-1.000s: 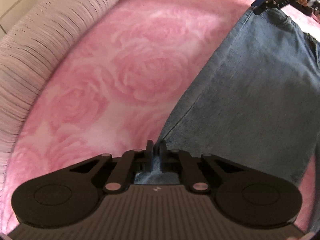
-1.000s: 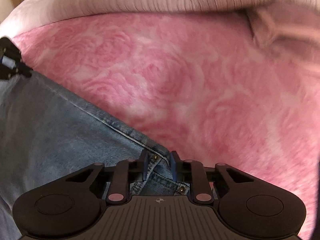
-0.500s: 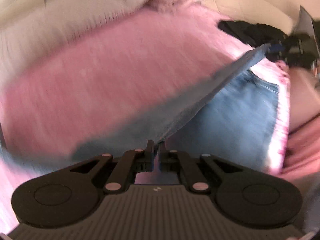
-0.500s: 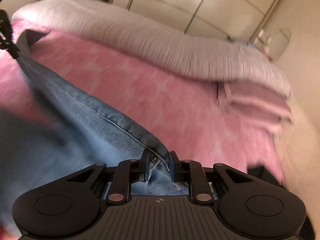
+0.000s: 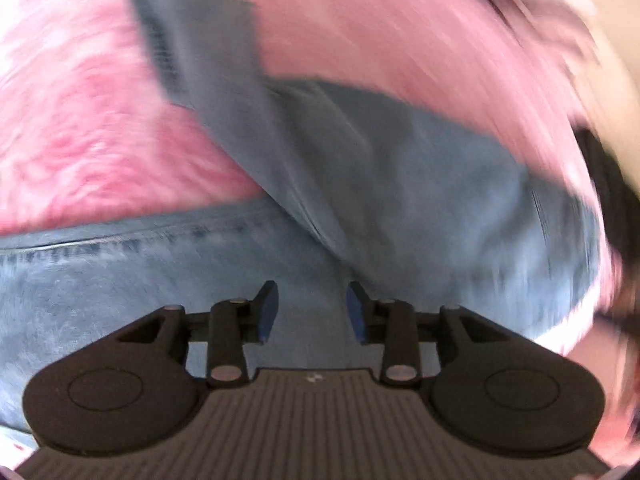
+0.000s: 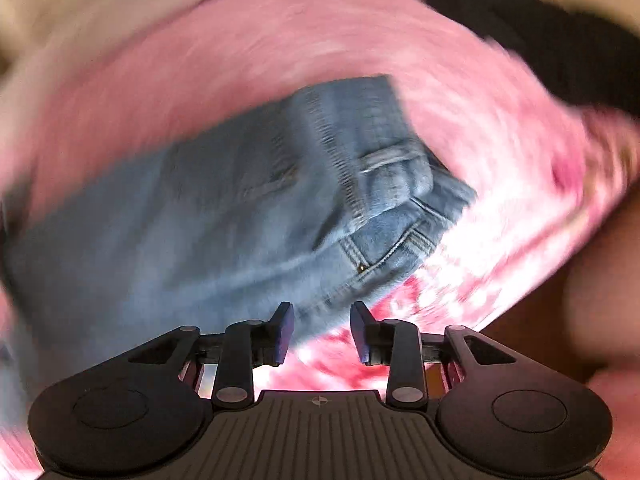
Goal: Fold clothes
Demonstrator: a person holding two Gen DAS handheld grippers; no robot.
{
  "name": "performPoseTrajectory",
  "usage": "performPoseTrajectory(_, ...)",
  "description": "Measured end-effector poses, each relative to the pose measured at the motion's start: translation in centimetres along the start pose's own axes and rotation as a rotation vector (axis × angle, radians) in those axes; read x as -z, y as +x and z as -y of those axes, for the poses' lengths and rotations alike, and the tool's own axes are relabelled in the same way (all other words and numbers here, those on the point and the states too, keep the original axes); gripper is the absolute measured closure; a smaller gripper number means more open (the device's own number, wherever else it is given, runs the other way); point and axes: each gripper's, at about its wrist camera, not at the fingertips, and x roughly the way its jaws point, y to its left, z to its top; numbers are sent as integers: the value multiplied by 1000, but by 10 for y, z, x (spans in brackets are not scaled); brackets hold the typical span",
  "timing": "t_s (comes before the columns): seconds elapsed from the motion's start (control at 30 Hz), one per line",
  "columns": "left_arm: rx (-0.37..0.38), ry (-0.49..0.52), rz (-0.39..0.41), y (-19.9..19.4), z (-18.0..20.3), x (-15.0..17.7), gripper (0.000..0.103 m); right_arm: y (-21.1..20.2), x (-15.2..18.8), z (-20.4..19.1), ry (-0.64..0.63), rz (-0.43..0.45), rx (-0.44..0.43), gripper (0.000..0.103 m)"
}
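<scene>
A pair of light blue jeans (image 5: 360, 168) lies on the pink rose-patterned bedspread (image 5: 80, 120), folded over with one leg end reaching toward the top left. My left gripper (image 5: 312, 308) hangs open just above the denim, nothing between its fingers. In the right wrist view the jeans (image 6: 240, 208) show their waistband, belt loop and a rivet pocket at the right end. My right gripper (image 6: 322, 334) is open over the jeans' near edge and the bedspread (image 6: 480, 240). Both views are motion-blurred.
A dark garment (image 6: 560, 52) lies at the far right edge of the bed, and shows as a dark garment (image 5: 608, 184) in the left wrist view. Pale bedding (image 5: 540, 8) runs along the top right.
Both grippers were shut on the jeans' edge and carried it across the bed; now both have opened and let go, and the jeans lie folded on the bedspread.
</scene>
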Motion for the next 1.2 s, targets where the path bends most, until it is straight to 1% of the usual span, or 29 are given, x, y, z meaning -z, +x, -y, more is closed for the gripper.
performPoseTrajectory(0.1, -28, -166, 62, 6, -12, -28, 67, 9, -11, 33, 296, 36, -108, 67)
performPoseTrajectory(0.13, -25, -208, 77, 7, -15, -36, 66, 11, -13, 43, 375, 49, -132, 67)
performPoseTrajectory(0.2, 6, -266, 94, 12, -18, -53, 66, 15, -18, 62, 504, 78, -163, 67)
performPoseTrajectory(0.3, -15, -291, 63, 21, -20, -70, 63, 20, -24, 82, 619, 113, -195, 67)
performPoseTrajectory(0.37, -79, -284, 52, 30, -20, -77, 63, 25, -27, 91, 666, 112, -215, 67)
performPoseTrajectory(0.43, -109, -273, 68, 34, -18, -82, 64, 30, -30, 99, 705, 105, -236, 67)
performPoseTrajectory(0.5, -124, -270, 78, 38, -19, -84, 64, 34, -32, 105, 735, 101, -252, 67)
performPoseTrajectory(0.6, -139, -274, 68, 45, -18, -86, 64, 36, -36, 111, 764, 100, -263, 67)
performPoseTrajectory(1.0, -174, -242, 97, 43, -8, -82, 64, 56, -39, 116, 740, 123, -299, 66)
performPoseTrajectory(1.03, -171, -238, 95, 43, -8, -83, 66, 57, -39, 116, 743, 121, -303, 66)
performPoseTrajectory(1.07, -168, -234, 93, 44, -8, -84, 74, 58, -41, 116, 733, 118, -301, 66)
performPoseTrajectory(1.1, -166, -229, 96, 43, -8, -83, 78, 57, -43, 114, 713, 115, -293, 66)
performPoseTrajectory(1.13, -164, -224, 99, 42, -8, -83, 85, 57, -45, 113, 693, 112, -285, 67)
performPoseTrajectory(1.17, -161, -218, 102, 41, -8, -83, 96, 56, -47, 112, 673, 108, -278, 72)
performPoseTrajectory(1.2, -165, -216, 112, 36, -8, -81, 99, 56, -49, 110, 653, 105, -270, 84)
